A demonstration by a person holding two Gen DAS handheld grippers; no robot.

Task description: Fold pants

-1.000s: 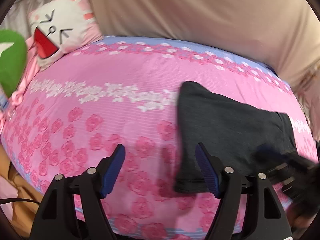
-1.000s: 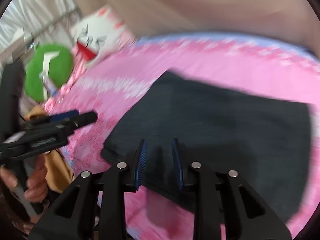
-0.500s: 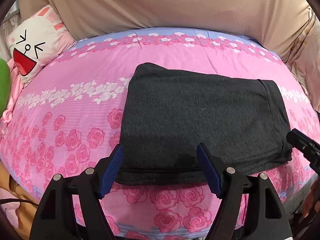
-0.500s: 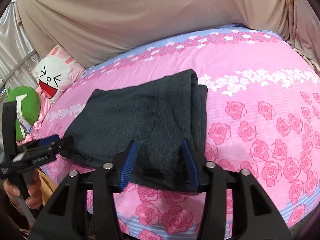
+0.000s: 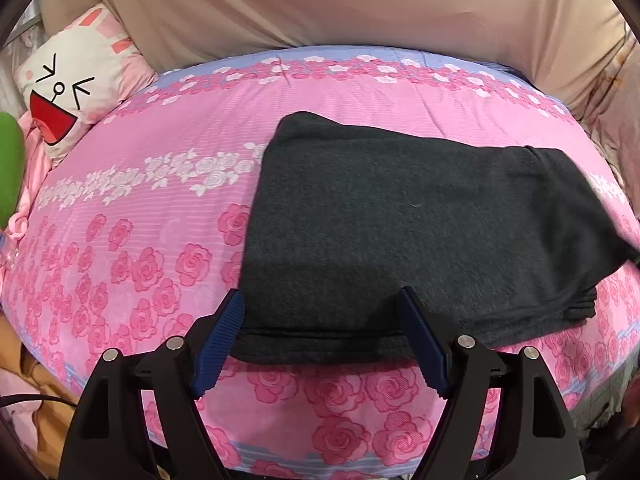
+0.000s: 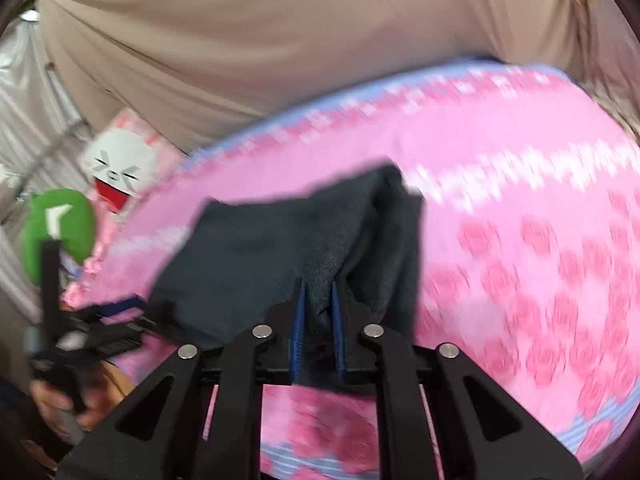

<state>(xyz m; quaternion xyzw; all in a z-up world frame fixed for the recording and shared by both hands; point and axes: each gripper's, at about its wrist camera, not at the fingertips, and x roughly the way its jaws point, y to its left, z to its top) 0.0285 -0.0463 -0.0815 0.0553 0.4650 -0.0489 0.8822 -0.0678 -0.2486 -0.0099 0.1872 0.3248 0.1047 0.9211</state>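
Note:
The dark grey pants point(image 5: 400, 220) lie folded into a thick rectangle on the pink rose-print bed point(image 5: 160, 200). My left gripper point(image 5: 322, 312) is open, its blue pads point(image 5: 218, 340) straddling the near left edge of the pants just above the fabric. My right gripper point(image 6: 318, 300) is shut on the right end of the pants point(image 6: 280, 248) and lifts that end off the bed, so the cloth tents up. The left gripper also shows in the right wrist view point(image 6: 120, 312) at the pants' left edge. The right wrist view is blurred by motion.
A white rabbit-face pillow point(image 5: 72, 92) and a green plush point(image 5: 8, 168) sit at the bed's left end. A beige curtain point(image 5: 320, 8) hangs behind the bed. The near bed edge point(image 5: 320, 456) runs just under the left gripper.
My right gripper has closed on the right end of the pants and raised it. My left gripper stays open and has shifted slightly left along the near edge.

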